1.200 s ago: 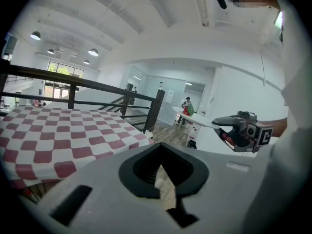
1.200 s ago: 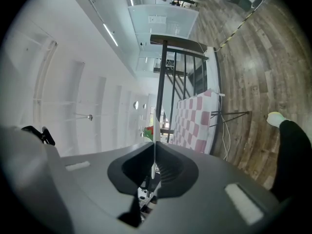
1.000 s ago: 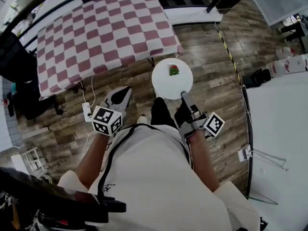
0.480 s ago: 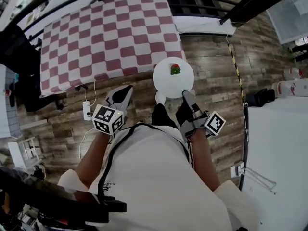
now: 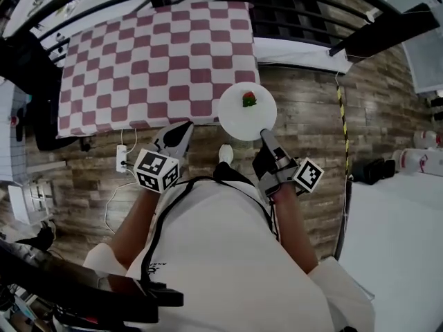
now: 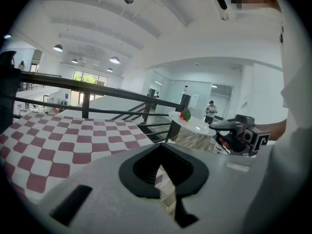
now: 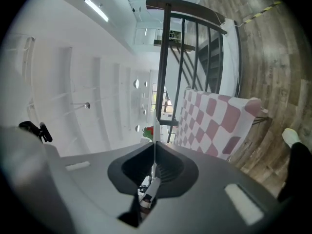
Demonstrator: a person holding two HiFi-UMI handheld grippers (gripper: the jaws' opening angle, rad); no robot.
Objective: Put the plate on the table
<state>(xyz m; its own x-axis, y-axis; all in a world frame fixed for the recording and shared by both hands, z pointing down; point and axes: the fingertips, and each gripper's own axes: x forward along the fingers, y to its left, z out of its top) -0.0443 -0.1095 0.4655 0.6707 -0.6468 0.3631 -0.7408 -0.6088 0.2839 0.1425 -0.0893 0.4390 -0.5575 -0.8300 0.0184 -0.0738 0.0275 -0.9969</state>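
My right gripper (image 5: 264,135) is shut on the near rim of a round white plate (image 5: 242,116) and holds it level above the wooden floor. A small red and green item (image 5: 249,100) sits on the plate's far side. In the head view the plate overlaps the near right corner of the table (image 5: 152,54) with its red and white checked cloth. The right gripper view shows the plate edge-on as a thin line (image 7: 155,130) between the jaws of the gripper (image 7: 154,167). My left gripper (image 5: 183,130) hangs shut and empty to the plate's left. The left gripper view shows the plate (image 6: 197,125).
A black railing (image 5: 291,5) runs behind the table. A white power strip (image 5: 124,159) and cable lie on the floor under the table's near edge. A white surface (image 5: 394,241) fills the right side. A person (image 6: 210,112) stands far off.
The table has come closer and more central in the head view. The plate, which hung over bare floor, now overlaps the table's near right corner. Both grippers keep their hold and pose.
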